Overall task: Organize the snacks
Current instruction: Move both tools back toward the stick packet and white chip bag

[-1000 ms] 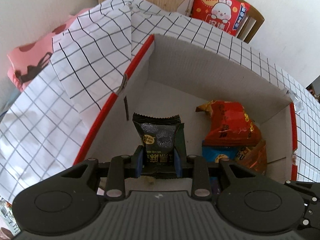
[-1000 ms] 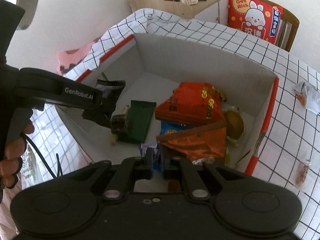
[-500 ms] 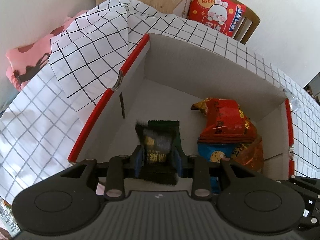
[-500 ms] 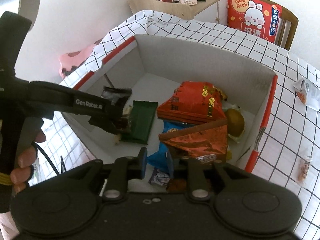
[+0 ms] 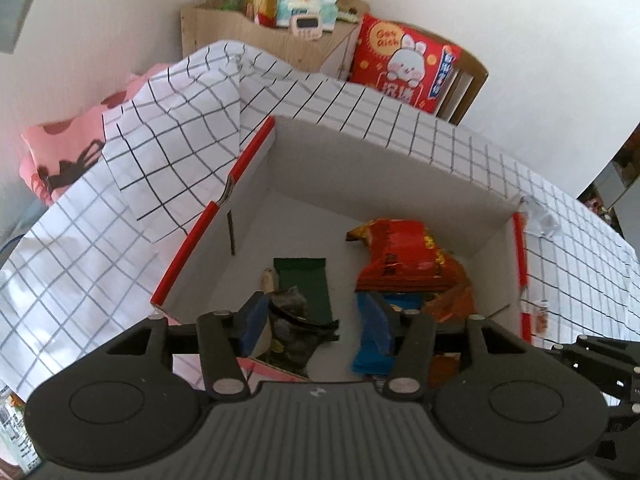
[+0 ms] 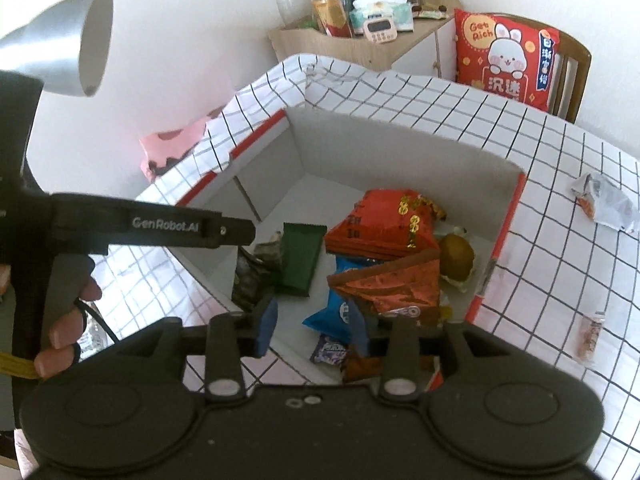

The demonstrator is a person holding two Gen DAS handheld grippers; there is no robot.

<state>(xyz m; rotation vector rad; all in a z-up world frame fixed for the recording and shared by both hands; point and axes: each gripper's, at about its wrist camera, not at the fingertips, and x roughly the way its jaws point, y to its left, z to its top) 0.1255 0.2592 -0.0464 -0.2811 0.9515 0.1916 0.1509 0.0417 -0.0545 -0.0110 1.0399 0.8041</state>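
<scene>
White cardboard box with red-edged flaps sits on a black-and-white checked cloth; snacks lie on its floor. Left gripper hangs over the box's near-left corner, blue pads spread apart, jaws just been opening; a dark crumpled snack packet sits between them close against the left pad, contact not certain, right pad clear of it. In the right wrist view that dark crumpled snack packet stands tilted against the near-left wall, long axis running roughly near to far. Just right of it a dark green bar packet lies flat, long axis pointing toward the far wall. Right gripper also parted, jaws just been opening, nothing between the pads; below it a blue packet and a small purple packet on the floor at the near side. Red packets with gold print stacked at the box's right half, a round brownish item beside them against the right wall. Writing: "GenRobot.AI" on the left gripper's arm; "Get Rich" with a rabbit on a red cushion on a wooden chair far right. Loose wrappers on the cloth right of the box.
</scene>
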